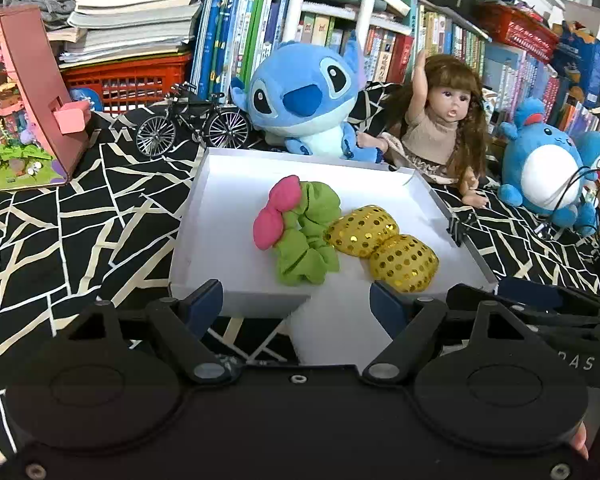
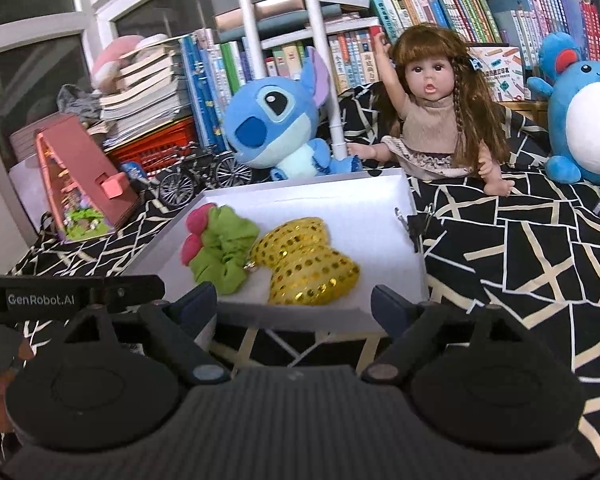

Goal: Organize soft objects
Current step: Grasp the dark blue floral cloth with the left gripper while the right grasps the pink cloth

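Note:
A shallow white tray [image 1: 228, 184] [image 2: 404, 216] lies on the black-and-white patterned cloth. Inside it rest a green scrunchie with a pink bow [image 1: 304, 232] [image 2: 224, 248] and, to its right, a gold sequined bow [image 1: 384, 246] [image 2: 304, 264], the two touching. My left gripper [image 1: 298, 304] hovers at the tray's near edge, open, nothing between its blue pads. My right gripper [image 2: 296, 304] is also open and empty, just short of the tray's near rim. The other gripper's black body shows at the right edge of the left wrist view and the left edge of the right wrist view.
Behind the tray sit a blue plush [image 1: 308, 96] [image 2: 272, 120], a long-haired doll [image 1: 440, 120] [image 2: 440, 108] and a round blue plush [image 1: 548, 168] [image 2: 584, 116]. A model bicycle [image 1: 192, 124], a pink miniature house [image 1: 24, 116], an orange crate and shelves of books crowd the back.

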Available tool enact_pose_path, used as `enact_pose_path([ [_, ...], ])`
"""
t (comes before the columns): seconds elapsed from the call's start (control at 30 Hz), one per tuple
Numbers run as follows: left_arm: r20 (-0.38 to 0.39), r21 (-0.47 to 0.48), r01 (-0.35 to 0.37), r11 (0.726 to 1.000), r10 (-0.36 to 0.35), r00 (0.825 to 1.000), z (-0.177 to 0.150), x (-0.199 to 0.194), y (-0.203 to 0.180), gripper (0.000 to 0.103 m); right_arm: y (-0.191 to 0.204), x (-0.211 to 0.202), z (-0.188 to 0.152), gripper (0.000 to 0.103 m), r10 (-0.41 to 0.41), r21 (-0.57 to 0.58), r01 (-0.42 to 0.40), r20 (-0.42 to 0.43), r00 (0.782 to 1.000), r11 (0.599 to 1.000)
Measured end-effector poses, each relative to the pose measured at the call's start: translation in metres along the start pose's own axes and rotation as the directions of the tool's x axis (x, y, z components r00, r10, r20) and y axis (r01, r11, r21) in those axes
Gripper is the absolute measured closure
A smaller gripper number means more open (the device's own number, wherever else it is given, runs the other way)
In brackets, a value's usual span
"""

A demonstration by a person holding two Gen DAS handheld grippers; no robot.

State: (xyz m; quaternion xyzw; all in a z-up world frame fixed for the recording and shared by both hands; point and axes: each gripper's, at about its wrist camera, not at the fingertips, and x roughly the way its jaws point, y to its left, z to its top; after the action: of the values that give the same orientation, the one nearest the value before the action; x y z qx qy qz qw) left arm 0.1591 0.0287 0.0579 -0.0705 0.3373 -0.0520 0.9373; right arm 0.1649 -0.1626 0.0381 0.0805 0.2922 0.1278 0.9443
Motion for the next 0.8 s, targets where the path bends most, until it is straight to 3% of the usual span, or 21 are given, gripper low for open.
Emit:
enact_pose_path([
  [0.8, 0.076, 0.051, -0.059, 0.997, 0.055, 0.996, -0.064, -0.048, 0.013, 0.018, 0.024, -0.034, -0.048, 0.004, 0.019, -0.164, -0.014, 0.026, 0.999, 0.986],
])
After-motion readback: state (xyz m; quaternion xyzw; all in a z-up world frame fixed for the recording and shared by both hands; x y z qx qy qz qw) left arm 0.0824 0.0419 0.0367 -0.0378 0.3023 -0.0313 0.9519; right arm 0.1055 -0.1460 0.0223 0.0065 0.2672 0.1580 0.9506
